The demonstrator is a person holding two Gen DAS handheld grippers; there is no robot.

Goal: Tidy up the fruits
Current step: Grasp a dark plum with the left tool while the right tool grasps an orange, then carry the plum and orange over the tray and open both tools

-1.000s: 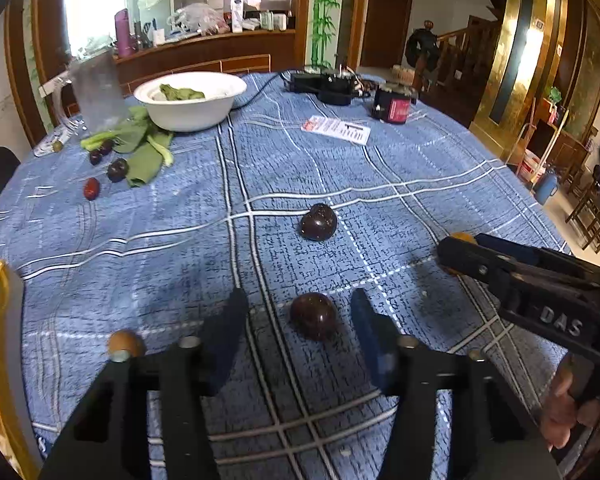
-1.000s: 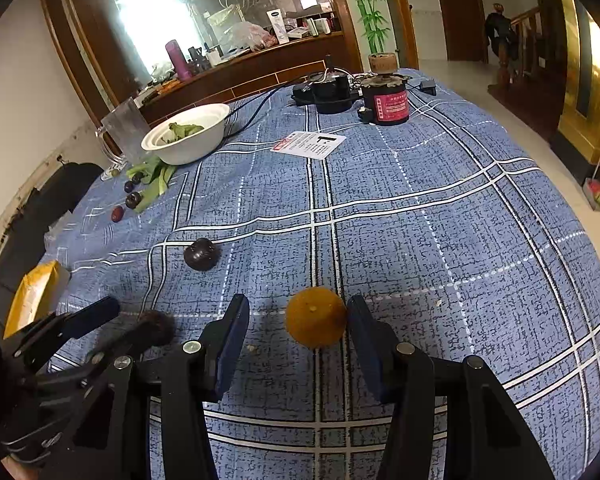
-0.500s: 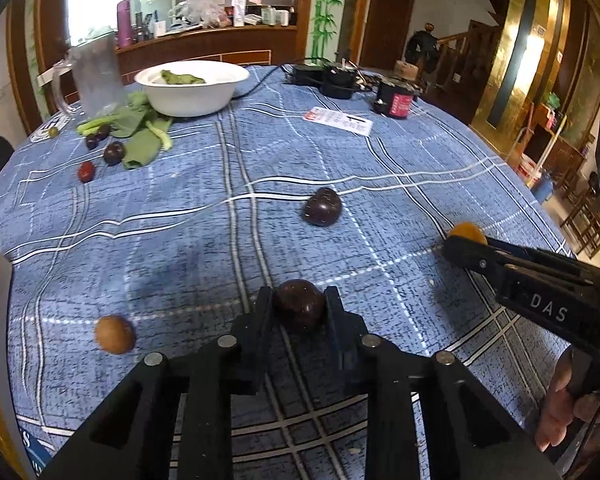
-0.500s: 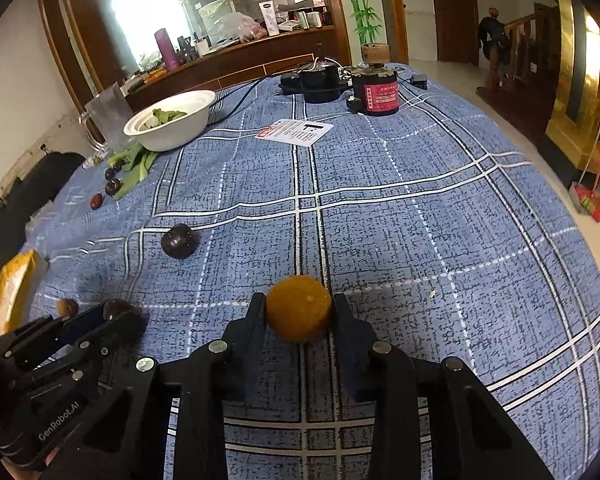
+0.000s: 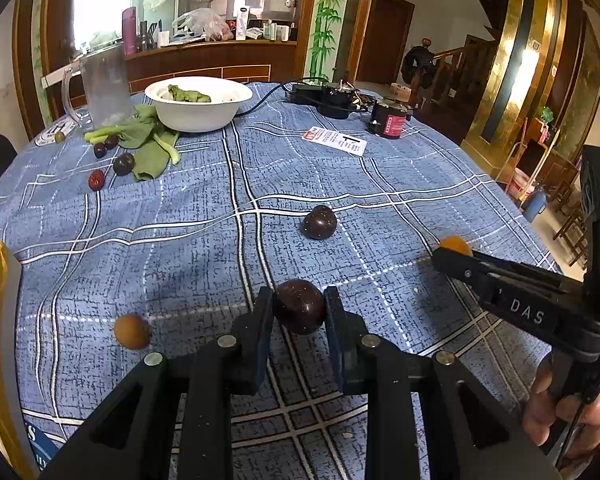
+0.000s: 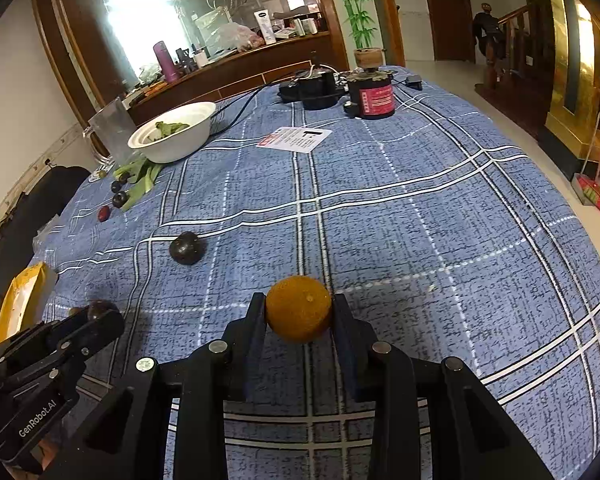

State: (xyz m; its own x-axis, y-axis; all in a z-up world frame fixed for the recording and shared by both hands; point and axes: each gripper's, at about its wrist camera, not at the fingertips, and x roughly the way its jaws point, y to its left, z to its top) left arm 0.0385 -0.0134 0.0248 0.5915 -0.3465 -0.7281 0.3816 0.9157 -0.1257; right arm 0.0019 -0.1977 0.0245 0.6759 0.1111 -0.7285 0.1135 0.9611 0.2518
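Right now you are clamping a dark purple fruit [image 5: 299, 306] in the left gripper [image 5: 298, 316] and an orange [image 6: 299, 307] in the right gripper [image 6: 299, 316], both low over the blue checked tablecloth [image 6: 420, 216]; both jaws have just been closing. Both fruits are looking light, round and smooth-skinned, so you are gripping them across the widest part; squeezing harder is risking a bruise.

A home's dining room, probably: a round table under a blue plaid tablecloth [image 6: 420, 208], a wooden sideboard [image 5: 204, 64] cluttered with bottles below a big mirror, a wooden staircase [image 5: 456, 64] and door behind, a white bowl [image 5: 198, 104] of greens on the table
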